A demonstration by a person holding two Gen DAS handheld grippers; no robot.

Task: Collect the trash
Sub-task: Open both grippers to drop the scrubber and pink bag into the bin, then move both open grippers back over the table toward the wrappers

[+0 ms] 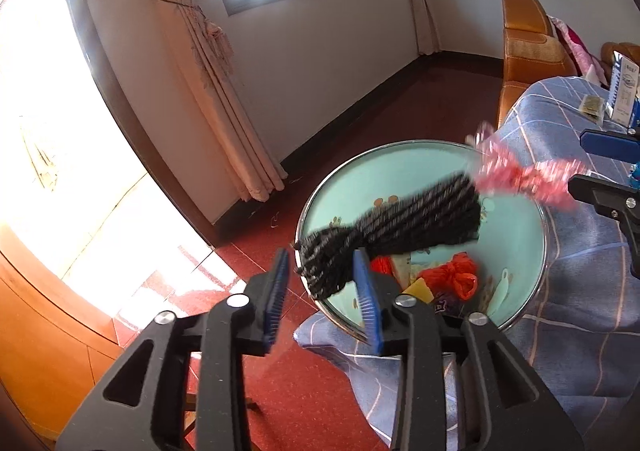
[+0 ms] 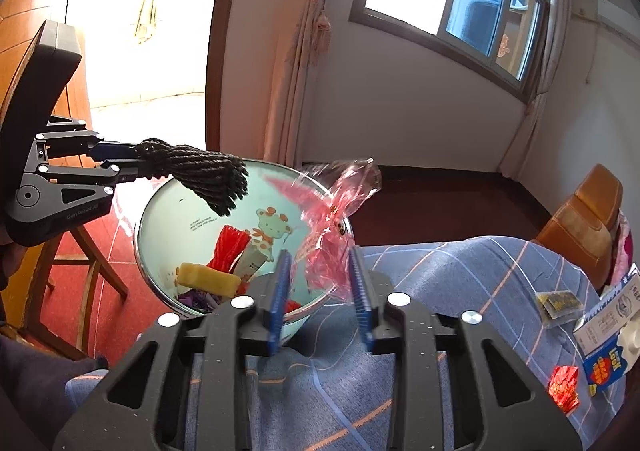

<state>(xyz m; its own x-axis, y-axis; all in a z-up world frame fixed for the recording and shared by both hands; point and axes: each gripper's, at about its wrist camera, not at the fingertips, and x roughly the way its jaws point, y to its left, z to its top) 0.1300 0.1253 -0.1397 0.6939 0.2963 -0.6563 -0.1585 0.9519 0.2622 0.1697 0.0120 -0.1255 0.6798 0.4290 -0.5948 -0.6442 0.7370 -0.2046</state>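
**Inspector:** Left side of the bin first.

**Assistant:** The left gripper [image 1: 322, 255] hangs over the left rim of the teal bin [image 1: 516, 219] with its jaws apart. One end of a black rope bundle [image 1: 420, 219] lies between the pad tips, unclamped and blurred. The rest stretches over the bin's mouth.

**Inspector:** Inside the bin?

**Assistant:** A red bag [image 1: 456, 275] and a yellow block [image 2: 208, 279] sit at the bottom.

**Inspector:** Right side?

**Assistant:** A pink wrapper [image 2: 324, 247] is above the bin's right rim, also blurred. It sits between the pads of the right gripper [image 2: 320, 255], whose jaws are parted and not pressing on it. Right of the bin, a carton [image 2: 608, 331] lies on a blue checked cloth [image 2: 440, 271].
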